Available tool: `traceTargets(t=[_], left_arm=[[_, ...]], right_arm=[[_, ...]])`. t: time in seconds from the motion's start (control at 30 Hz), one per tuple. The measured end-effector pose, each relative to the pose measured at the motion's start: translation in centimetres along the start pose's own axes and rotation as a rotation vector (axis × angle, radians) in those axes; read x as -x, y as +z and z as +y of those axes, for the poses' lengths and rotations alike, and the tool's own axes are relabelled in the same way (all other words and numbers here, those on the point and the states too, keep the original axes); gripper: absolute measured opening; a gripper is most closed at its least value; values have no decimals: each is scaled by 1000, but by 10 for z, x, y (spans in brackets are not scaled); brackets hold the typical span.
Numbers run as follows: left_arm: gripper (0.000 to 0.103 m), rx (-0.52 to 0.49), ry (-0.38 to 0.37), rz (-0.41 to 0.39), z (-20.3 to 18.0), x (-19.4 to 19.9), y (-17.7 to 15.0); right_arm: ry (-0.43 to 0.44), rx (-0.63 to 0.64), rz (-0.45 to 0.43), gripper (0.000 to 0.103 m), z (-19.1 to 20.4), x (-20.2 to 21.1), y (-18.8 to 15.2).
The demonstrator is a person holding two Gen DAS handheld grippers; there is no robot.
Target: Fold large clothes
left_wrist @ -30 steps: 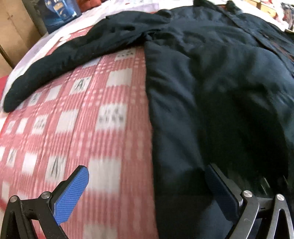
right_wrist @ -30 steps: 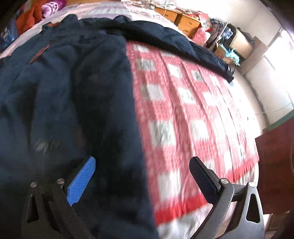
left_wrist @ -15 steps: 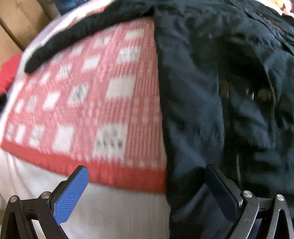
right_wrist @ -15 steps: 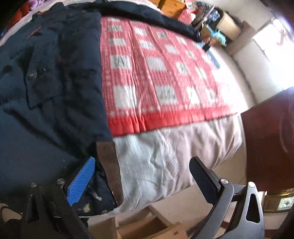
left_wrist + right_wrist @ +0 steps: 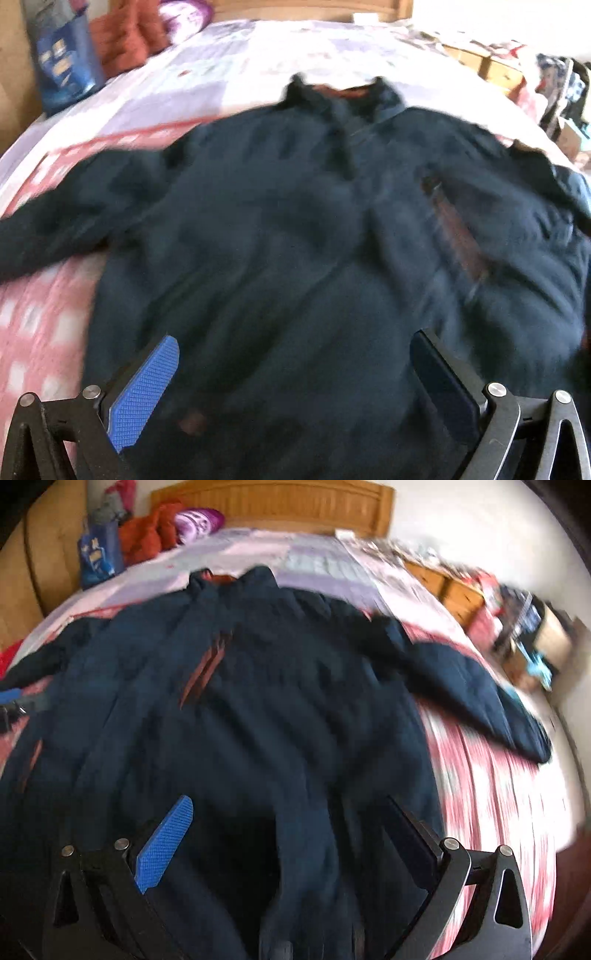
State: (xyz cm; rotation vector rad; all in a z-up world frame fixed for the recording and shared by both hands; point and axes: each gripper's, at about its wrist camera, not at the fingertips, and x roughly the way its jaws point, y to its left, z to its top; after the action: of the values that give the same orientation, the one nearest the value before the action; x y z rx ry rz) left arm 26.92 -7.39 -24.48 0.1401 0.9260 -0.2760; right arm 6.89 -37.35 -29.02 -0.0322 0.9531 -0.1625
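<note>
A large dark navy jacket (image 5: 295, 229) lies spread face up on the bed, collar toward the headboard, both sleeves stretched out sideways; it also shows in the right wrist view (image 5: 258, 709). It has orange-brown zip trims on the chest. My left gripper (image 5: 291, 373) is open over the jacket's lower left part, holding nothing. My right gripper (image 5: 288, 834) is open over the lower right part, holding nothing. The left gripper's blue pad shows at the left edge of the right wrist view (image 5: 9, 695). Both views are blurred by motion.
The bed carries a red-and-white checked blanket (image 5: 33, 317) and a pale sheet (image 5: 229, 74) toward the wooden headboard (image 5: 273, 506). A blue bag (image 5: 98, 554) and orange and purple clothes (image 5: 151, 535) sit at the head. Cluttered wooden drawers (image 5: 458, 590) stand to the right.
Both grippers have swung from the jacket's side edges near the foot of the bed to facing up its length, over its lower part. Both stay open.
</note>
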Motion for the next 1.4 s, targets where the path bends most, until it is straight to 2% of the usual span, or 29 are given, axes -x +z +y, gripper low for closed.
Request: traceTargets(t=[0.03,0.07,0.13,0.17,0.23,0.27,0.33,0.37,0.4,0.5,0.57,0.67,0.77,0.83,0.9,1.0,1.07,1.17,1.27,1.4], left_arm=[[103,-10,-4,-14,-15,-7,11],[103,-24,-6,-24,-32,-16,22],[103,-45,-7,-31,-57,-32,39],[103,-56,-7,-27,-70,-40,48],[103,-72,0,-11,-95,-63,63],[103,-78,4,-2,-103,-71,69],[103,-73,24,19,-121,-95,77],[103,-66,27,30,-123,-101,79],[103,-52,37,49,-128,-112,81],[103,-13,89,123,-137,-148,80],[103,-2,112,80,-140,-151,73],[103,-20,137,20,-145,-143,61],[103,-14,130,19,-147,-144,58],[103,-17,134,13,-148,-141,56],[103,-18,136,6,-149,-136,52],[103,-21,139,3,-149,-143,54],[103,-25,140,3,-150,-144,55],[103,-29,143,1,-150,-144,55],[103,-33,148,0,-151,-143,55],[103,-37,151,-3,-151,-142,54]], right_arm=[[-6,12,2,103,2,3,-3],[5,10,11,103,-12,0,-3],[24,-7,29,103,-17,-24,27],[26,-12,28,103,-35,-20,23],[17,-9,22,103,-45,-37,55],[11,-11,19,103,-66,-32,49],[-3,-22,20,103,-80,-49,76],[-17,-28,26,103,-82,-69,103],[-34,-33,30,103,-88,-80,110],[-80,-91,58,103,-136,-93,112],[-112,-166,85,103,-170,-103,109],[-179,-275,125,103,-233,-101,84],[-240,-348,150,103,-278,-92,60],[-249,-463,163,103,-318,-86,40],[-242,-592,154,103,-350,-81,23],[-172,-812,129,103,-402,-74,0],[-131,-910,151,103,-429,-80,-11],[-90,-991,164,103,-446,-97,-7],[-20,-1098,131,103,-461,-107,-11],[-49,-1152,133,103,-464,-125,1]])
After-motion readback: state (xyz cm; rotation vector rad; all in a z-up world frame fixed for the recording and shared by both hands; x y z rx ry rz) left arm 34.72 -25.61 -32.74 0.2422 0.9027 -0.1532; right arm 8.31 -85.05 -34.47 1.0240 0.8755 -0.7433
